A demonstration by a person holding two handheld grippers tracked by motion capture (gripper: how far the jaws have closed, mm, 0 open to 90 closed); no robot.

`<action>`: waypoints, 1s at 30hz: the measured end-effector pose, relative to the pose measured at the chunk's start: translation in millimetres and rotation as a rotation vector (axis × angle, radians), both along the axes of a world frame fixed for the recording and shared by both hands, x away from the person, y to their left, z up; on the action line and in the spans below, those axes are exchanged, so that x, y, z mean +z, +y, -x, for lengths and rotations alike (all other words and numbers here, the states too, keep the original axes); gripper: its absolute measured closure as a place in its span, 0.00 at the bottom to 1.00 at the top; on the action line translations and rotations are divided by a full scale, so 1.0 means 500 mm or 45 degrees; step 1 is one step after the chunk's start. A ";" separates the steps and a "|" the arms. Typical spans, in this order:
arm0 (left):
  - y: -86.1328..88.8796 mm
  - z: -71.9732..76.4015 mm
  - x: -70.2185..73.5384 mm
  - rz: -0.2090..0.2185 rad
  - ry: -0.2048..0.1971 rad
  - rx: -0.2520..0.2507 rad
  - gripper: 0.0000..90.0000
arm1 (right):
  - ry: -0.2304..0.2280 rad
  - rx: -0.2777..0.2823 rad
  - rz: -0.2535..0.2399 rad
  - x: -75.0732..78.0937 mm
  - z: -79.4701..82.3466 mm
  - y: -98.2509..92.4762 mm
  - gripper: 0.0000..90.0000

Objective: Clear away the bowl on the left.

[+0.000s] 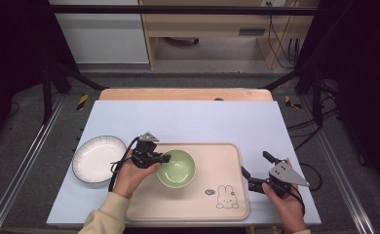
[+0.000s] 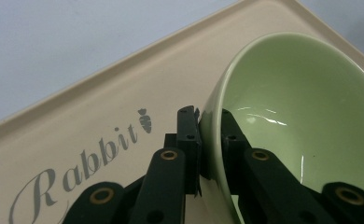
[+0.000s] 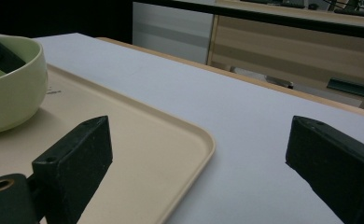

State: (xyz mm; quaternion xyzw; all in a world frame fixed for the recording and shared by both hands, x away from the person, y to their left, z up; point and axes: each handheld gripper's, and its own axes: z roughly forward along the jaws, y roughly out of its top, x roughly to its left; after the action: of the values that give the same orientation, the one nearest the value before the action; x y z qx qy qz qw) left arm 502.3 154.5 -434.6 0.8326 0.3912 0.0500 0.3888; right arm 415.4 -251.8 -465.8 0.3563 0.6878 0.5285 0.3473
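White plate (image 1: pixel 98 158), round, glossy, dark-rimmed, lying flat on the pale blue surface (image 1: pixel 193 122). Left claw (image 1: pixel 164 158) clenching the near-left rim of the green bowl (image 1: pixel 177 168), which is round, glazed, sitting mouth-up on the beige rounded tray (image 1: pixel 227 165) printed with a rabbit (image 1: pixel 225 197). Right claw (image 1: pixel 257 170) hanging released beside the tray's right edge.

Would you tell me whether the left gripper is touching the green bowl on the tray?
Touching. The left gripper view shows the left gripper clamped on the green bowl: one jaw presses outside the rim, the other inside.
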 end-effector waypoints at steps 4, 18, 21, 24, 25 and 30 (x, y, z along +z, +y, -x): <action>-0.003 0.001 -0.002 -0.007 0.007 0.003 0.92 | 0.002 -0.001 -0.001 0.000 0.000 -0.001 0.08; -0.015 0.009 -0.010 -0.016 0.006 -0.029 0.92 | 0.000 -0.001 -0.002 0.001 0.001 -0.001 0.08; -0.014 0.008 -0.012 -0.005 0.012 -0.024 0.92 | 0.001 0.000 -0.005 0.001 0.001 -0.001 0.08; -0.014 0.008 -0.013 0.002 0.018 -0.024 0.92 | 0.002 0.000 -0.004 0.001 0.001 0.000 0.08; -0.014 0.008 -0.013 0.002 0.018 -0.024 0.92 | 0.002 0.000 -0.004 0.001 0.001 0.000 0.08; -0.016 0.007 -0.014 0.002 0.030 -0.033 0.92 | 0.000 0.003 -0.003 0.001 0.001 0.000 0.08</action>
State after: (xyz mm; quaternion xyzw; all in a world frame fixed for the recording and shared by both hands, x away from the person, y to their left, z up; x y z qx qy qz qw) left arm 498.7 146.3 -441.4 0.8379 0.3850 0.0346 0.3855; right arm 415.0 -251.8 -465.2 0.3560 0.6876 0.5298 0.3462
